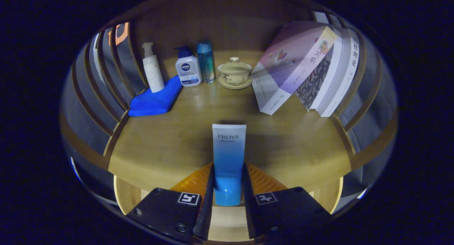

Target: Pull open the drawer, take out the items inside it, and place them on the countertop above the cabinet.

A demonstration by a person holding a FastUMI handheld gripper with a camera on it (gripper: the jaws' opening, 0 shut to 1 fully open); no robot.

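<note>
Tube point(228, 156) upright between the gripper point(228, 188) fingers at lower centre, bottles point(188, 68) and books point(312, 67) behind on the countertop point(170, 138).

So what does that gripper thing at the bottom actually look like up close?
The gripper has two blocky matte-black fingers, each carrying a small white square sticker with a black pattern and a few dark screws. Their inner faces narrow to thin black pads. Behind them sit ribbed orange panels fanning outward. No cables, hand or sleeve are visible.

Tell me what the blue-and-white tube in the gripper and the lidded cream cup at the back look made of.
Blue-and-white tube, clamped between the gripper fingers: probably soft plastic, smooth with a satin sheen. Lidded cream cup on its saucer: likely glazed ceramic, given its faint gloss.
</note>
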